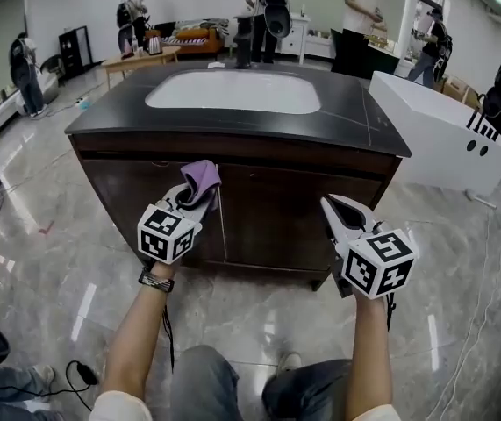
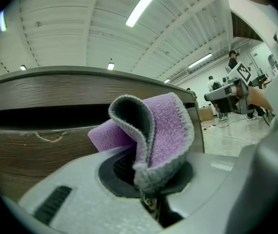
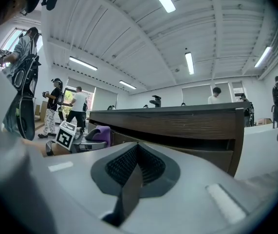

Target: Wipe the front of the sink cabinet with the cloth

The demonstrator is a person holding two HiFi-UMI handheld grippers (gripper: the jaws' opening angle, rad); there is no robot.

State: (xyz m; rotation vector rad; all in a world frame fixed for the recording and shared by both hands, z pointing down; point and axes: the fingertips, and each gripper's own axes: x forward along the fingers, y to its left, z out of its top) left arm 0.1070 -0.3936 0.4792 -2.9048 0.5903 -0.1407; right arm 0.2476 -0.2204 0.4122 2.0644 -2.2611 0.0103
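A dark brown sink cabinet [image 1: 268,200] with a black top and white basin [image 1: 232,90] stands in front of me. My left gripper [image 1: 196,193] is shut on a folded purple cloth [image 1: 201,179], held against the cabinet's left door just under the countertop. In the left gripper view the cloth [image 2: 160,130] curls up from the closed jaws, next to the wood front [image 2: 36,152]. My right gripper [image 1: 333,207] is shut and holds nothing; it hovers before the right door, short of the cabinet front [image 3: 177,126].
A white bathtub-like unit [image 1: 447,134] stands to the cabinet's right. Several people stand at the back of the room near a low table [image 1: 140,60] and sofa. Cables [image 1: 79,371] lie on the glossy floor at lower left. My knees [image 1: 250,388] are below the grippers.
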